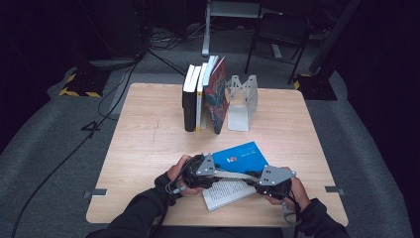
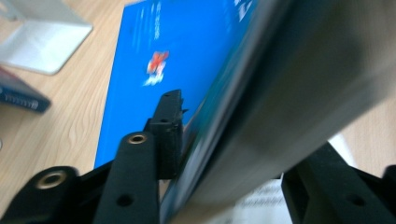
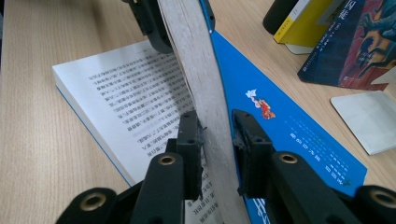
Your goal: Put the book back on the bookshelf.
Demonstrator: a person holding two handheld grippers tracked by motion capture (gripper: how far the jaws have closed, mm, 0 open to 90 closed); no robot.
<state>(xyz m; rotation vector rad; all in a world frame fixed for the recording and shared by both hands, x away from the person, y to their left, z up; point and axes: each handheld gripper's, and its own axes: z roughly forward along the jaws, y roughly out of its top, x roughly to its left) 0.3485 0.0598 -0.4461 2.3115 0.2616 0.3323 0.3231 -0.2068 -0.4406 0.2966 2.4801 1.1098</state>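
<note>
Now both claws clamped on the blue book's (image 1: 236, 171) raised pages; left claw (image 2: 196, 140), right claw (image 3: 215, 135).

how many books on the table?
5. One open blue book near the front edge, its lifted pages clamped by the left gripper and right gripper. Four books stand against the metal bookend; more may be hidden.

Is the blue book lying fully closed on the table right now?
No, the blue book lies open, printed pages showing, with a sheaf of pages lifted upright in the right claw.
</note>
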